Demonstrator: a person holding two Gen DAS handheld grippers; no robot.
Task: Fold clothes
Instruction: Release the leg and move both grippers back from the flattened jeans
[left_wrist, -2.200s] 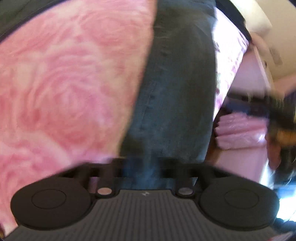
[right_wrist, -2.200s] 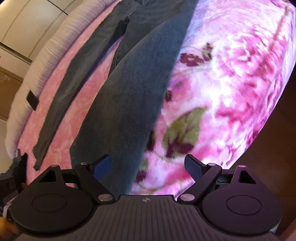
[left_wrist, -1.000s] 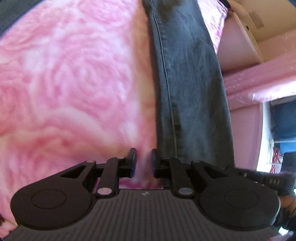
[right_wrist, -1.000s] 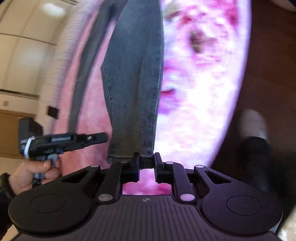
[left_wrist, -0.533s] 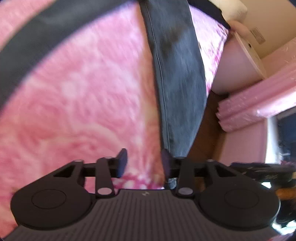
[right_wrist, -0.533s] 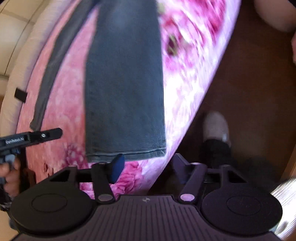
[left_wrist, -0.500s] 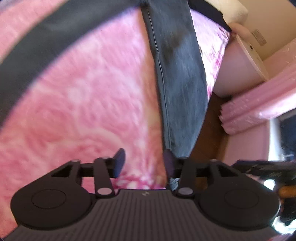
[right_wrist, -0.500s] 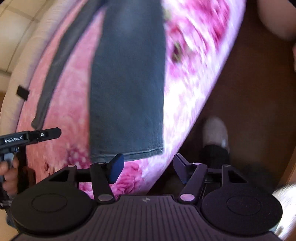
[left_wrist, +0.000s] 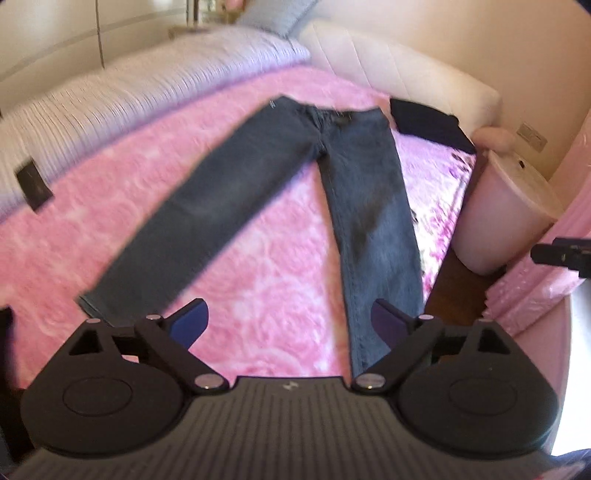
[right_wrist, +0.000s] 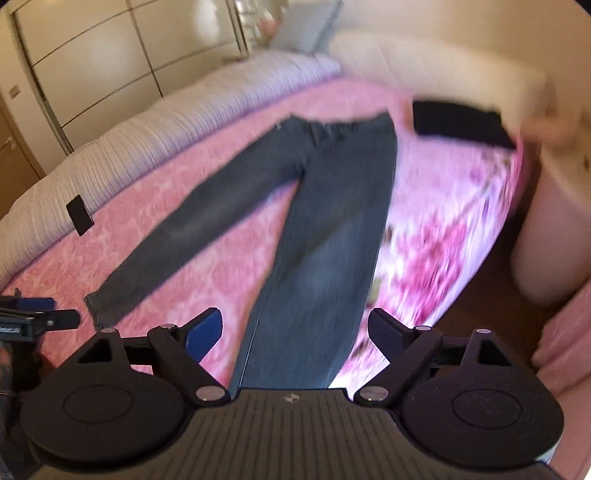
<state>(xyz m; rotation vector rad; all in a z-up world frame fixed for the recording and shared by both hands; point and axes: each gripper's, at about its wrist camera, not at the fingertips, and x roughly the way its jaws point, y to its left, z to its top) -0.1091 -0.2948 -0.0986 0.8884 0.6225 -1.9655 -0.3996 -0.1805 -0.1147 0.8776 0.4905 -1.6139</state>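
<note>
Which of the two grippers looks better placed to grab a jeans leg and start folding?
Probably the right gripper: it is open and the near leg of the jeans runs straight between its fingers. The left gripper, also open, frames mostly pink blanket, with a leg off to each side.

Bright daylight, motion blur throughout, fisheye bending at the edges.

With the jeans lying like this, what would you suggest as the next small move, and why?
Probably lower the left gripper to the hem of the far-splayed leg and grasp it. The jeans lie flat on the pink blanket with legs spread in a V, unfolded, and both grippers hang open and empty above them.
</note>
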